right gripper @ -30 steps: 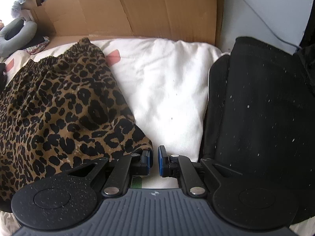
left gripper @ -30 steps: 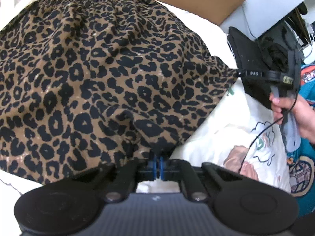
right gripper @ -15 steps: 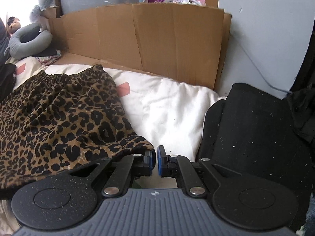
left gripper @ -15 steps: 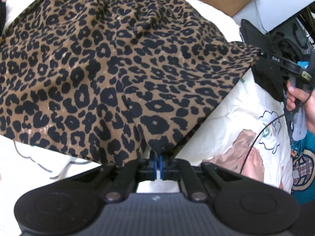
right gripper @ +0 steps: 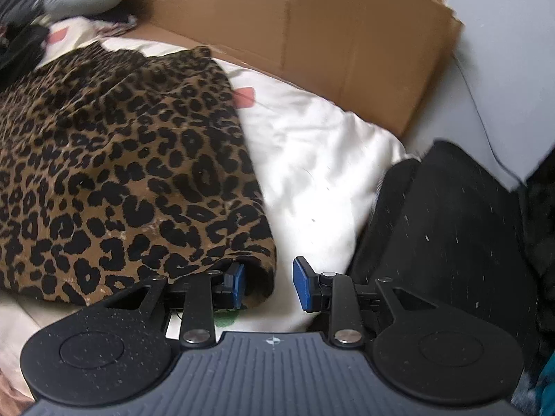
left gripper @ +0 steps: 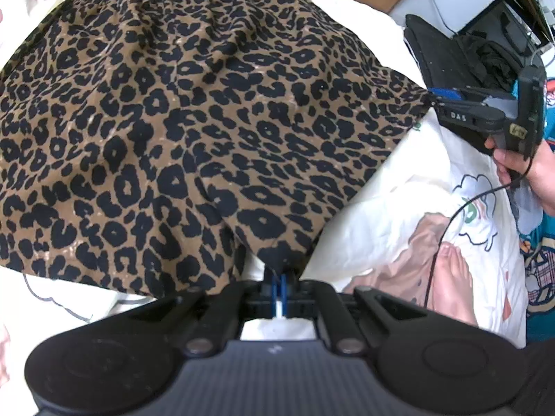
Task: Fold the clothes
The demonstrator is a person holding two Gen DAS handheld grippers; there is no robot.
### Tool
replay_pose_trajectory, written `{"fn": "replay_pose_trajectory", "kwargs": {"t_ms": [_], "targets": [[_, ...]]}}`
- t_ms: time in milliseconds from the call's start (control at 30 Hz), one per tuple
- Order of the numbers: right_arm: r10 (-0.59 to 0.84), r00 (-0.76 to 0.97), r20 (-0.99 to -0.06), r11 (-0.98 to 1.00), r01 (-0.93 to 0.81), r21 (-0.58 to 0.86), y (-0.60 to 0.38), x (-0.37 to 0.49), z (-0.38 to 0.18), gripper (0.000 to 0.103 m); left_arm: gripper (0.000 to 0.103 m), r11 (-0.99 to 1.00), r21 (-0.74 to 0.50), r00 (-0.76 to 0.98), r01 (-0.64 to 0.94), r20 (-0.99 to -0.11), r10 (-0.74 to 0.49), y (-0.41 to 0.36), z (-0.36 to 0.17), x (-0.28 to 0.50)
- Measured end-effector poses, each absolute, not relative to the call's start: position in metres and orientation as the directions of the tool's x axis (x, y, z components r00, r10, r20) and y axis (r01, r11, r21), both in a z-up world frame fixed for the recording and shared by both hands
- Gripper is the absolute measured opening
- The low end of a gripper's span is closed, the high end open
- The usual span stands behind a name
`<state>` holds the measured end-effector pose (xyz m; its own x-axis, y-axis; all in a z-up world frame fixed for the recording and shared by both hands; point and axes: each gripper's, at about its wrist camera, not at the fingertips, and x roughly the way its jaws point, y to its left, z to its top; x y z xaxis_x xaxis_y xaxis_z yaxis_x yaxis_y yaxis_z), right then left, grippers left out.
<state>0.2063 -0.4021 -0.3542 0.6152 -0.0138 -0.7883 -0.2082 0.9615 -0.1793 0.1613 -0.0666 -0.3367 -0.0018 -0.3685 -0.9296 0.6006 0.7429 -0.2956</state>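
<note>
Currently, left wrist view: left gripper (left gripper: 279,286) pinched shut on the near hem of the leopard-print skirt (left gripper: 194,121), which lies spread on the white bed sheet (left gripper: 388,215), waistband at the far side. Right gripper (left gripper: 440,98) touches the skirt's right corner, held by a hand (left gripper: 530,173). Right wrist view: right gripper (right gripper: 267,286) spread apart, left finger (right gripper: 237,284) tucked under the skirt (right gripper: 121,173) corner, right finger (right gripper: 301,282) clear over the sheet (right gripper: 312,159). Cardboard (right gripper: 295,34) far side, black fabric item (right gripper: 447,225) at right.
</note>
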Motion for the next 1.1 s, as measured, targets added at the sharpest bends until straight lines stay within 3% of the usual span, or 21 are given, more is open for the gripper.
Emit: {"fn": "replay_pose_trajectory", "kwargs": {"t_ms": [100, 133, 167, 200, 533, 800, 867, 1100], "targets": [[0.004, 0.633, -0.774, 0.949, -0.246, -0.196, -0.397, 0.207, -0.351, 0.032, 0.002, 0.747, -0.294, 0.002, 0.596, -0.93, -0.367, -0.069, -0.337, 0.157], [0.003, 0.642, -0.767, 0.945, -0.252, -0.207, -0.396, 0.207, -0.35, 0.022, 0.002, 0.748, -0.294, 0.002, 0.595, -0.93, -0.368, -0.07, -0.337, 0.156], [-0.001, 0.651, -0.759, 0.943, -0.252, -0.217, -0.395, 0.207, -0.348, 0.001, 0.002, 0.748, -0.295, 0.002, 0.594, -0.93, -0.368, -0.07, -0.337, 0.156], [-0.003, 0.661, -0.751, 0.945, -0.244, -0.219, -0.396, 0.207, -0.345, 0.0, 0.002, 0.749, -0.295, 0.003, 0.593, -0.93, -0.368, -0.069, -0.337, 0.155], [-0.044, 0.667, -0.744, 0.987, -0.085, -0.135, -0.423, 0.206, -0.335, 0.0, 0.002, 0.79, -0.315, 0.028, 0.527, -0.922, -0.386, -0.057, -0.335, 0.156], [0.028, 0.541, -0.84, 0.999, 0.02, 0.046, -0.445, 0.219, -0.367, 0.002, 0.003, 0.784, -0.319, -0.039, 0.532, -0.934, -0.354, -0.064, -0.349, 0.148], [0.032, 0.534, -0.845, 0.998, 0.029, 0.056, -0.448, 0.216, -0.367, 0.008, 0.003, 0.779, -0.328, -0.063, 0.535, -0.934, -0.351, -0.064, -0.352, 0.147], [0.022, 0.507, -0.862, 1.0, -0.004, 0.023, -0.454, 0.198, -0.357, 0.011, 0.007, 0.745, -0.379, -0.12, 0.549, -0.918, -0.378, -0.057, -0.349, 0.146]]}}
